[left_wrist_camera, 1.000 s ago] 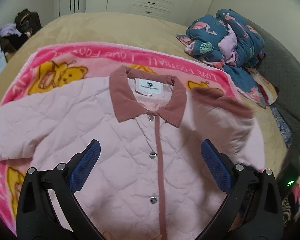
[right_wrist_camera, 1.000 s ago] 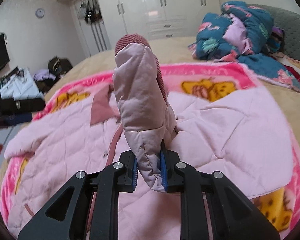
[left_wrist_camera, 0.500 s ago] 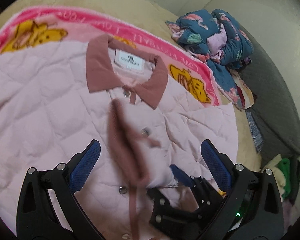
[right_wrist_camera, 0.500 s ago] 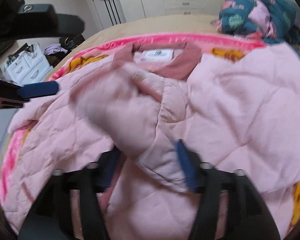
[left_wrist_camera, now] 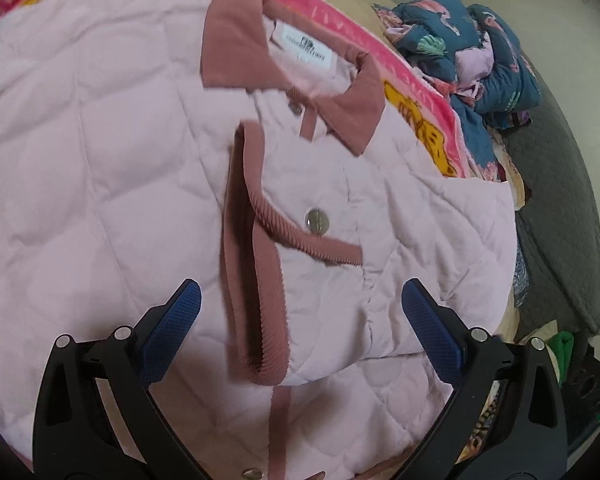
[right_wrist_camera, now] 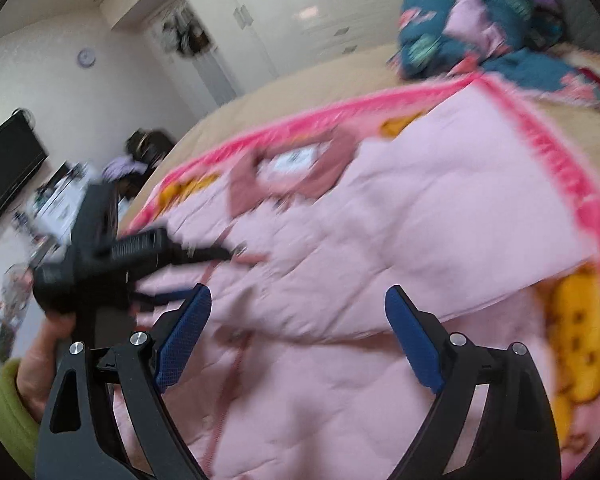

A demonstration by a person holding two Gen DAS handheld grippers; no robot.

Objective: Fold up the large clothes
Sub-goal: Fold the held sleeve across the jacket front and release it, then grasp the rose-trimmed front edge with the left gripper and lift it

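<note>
A pale pink quilted jacket [left_wrist_camera: 100, 184] [right_wrist_camera: 440, 216] with a dusty-rose collar [left_wrist_camera: 236, 52] lies buttoned, front up, on a pink cartoon blanket [right_wrist_camera: 572, 184]. Its right sleeve [left_wrist_camera: 340, 264], with a rose ribbed cuff [left_wrist_camera: 256, 264], is folded across the chest. My left gripper [left_wrist_camera: 300, 328] hovers open just above that cuff, nothing between its blue pads. My right gripper [right_wrist_camera: 298, 336] hangs over the jacket's lower front, its jaws opening and empty. The left gripper [right_wrist_camera: 224, 254] shows blurred in the right wrist view, held by a hand [right_wrist_camera: 48, 364] in a green sleeve.
A heap of dark blue patterned bedding [left_wrist_camera: 472, 64] [right_wrist_camera: 480, 24] lies at the far right of the tan bed [right_wrist_camera: 268, 100]. A grey cover [left_wrist_camera: 556, 208] runs along the right side. White wardrobes [right_wrist_camera: 268, 12], a wall TV [right_wrist_camera: 8, 168] and clutter stand beyond.
The right gripper let go of the sleeve, which now lies across the jacket's chest, and pulled back to the right. The left gripper came down closer over the cuff.
</note>
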